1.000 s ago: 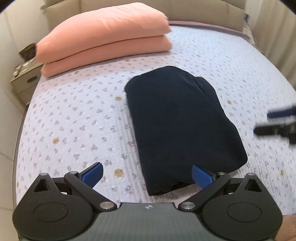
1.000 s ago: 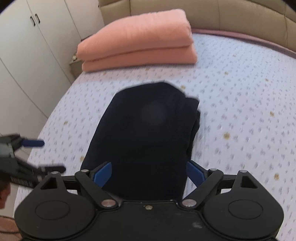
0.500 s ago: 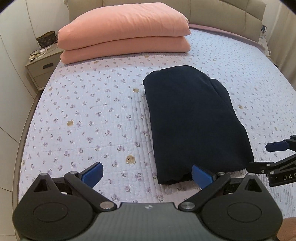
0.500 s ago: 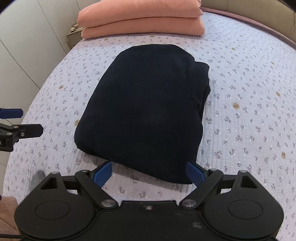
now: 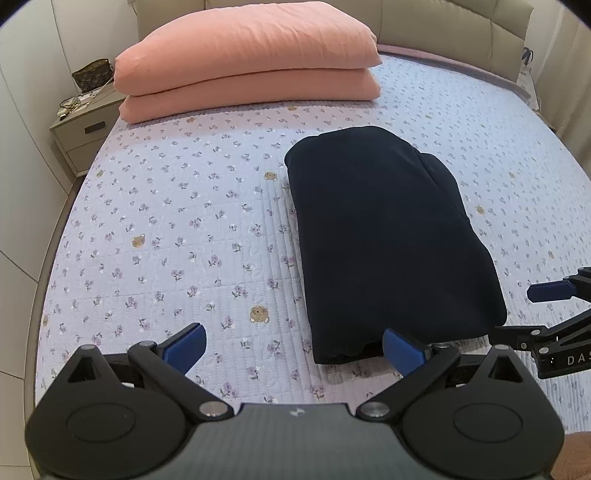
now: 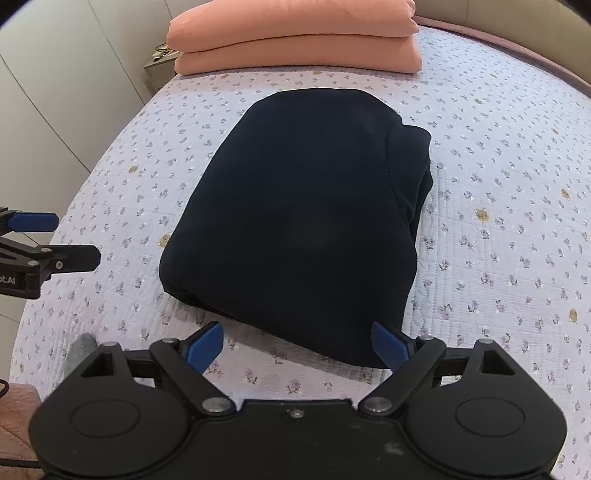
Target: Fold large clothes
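Note:
A dark navy garment (image 5: 388, 236) lies folded into a thick rectangular bundle on the floral bedspread (image 5: 177, 229); it also shows in the right wrist view (image 6: 303, 221). My left gripper (image 5: 293, 349) is open and empty, just short of the bundle's near left corner. My right gripper (image 6: 297, 345) is open and empty, at the bundle's near edge. Each gripper shows in the other's view, the right one (image 5: 532, 310) at the right edge and the left one (image 6: 66, 240) at the left edge, both open.
Two stacked pink pillows (image 5: 243, 62) lie at the head of the bed, against a beige headboard (image 5: 443, 26). A bedside table (image 5: 85, 125) with a small bag stands at the left. White wardrobe doors (image 6: 55, 92) line the left side.
Both grippers have pulled back from the folded bundle toward the foot of the bed and steadied. The bundle lies still.

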The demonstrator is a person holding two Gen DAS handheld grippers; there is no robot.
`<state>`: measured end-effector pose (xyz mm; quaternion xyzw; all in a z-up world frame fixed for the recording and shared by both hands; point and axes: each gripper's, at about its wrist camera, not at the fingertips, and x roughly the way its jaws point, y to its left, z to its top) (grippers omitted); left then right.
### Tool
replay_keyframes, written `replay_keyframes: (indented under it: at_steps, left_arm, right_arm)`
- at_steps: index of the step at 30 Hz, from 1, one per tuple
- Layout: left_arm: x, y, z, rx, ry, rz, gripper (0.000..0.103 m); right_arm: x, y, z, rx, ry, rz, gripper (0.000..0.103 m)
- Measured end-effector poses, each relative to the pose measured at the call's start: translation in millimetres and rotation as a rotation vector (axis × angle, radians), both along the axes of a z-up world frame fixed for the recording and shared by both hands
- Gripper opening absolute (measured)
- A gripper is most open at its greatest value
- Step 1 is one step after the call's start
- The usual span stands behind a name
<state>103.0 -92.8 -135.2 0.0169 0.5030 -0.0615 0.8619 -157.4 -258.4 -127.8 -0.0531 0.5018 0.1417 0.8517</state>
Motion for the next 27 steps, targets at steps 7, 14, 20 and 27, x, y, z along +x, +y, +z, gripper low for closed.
replay_keyframes:
  at_steps: [7,14,20,27]
  left_arm:
    - [-0.1,0.0,-0.1,-0.002,0.000,-0.001,0.103]
    - [-1.2,-2.1,-0.1,0.001,-0.003,-0.004,0.103]
    - [-0.8,0.0,-0.2,-0.002,-0.001,-0.002,0.103]
    - [-1.2,-0.1,0.0,-0.002,0.000,-0.003,0.103]
  right_arm:
    - [-0.9,1.1,0.8,-0.003,-0.008,0.013,0.103]
    - [-2.6,1.8,2.6,-0.004,-0.022,0.018,0.103]
    - [-3.3,1.6,3.4,-0.003,-0.029,0.022,0.103]
    - [-3.3,1.5,3.6,-0.001,-0.027,0.023,0.103]
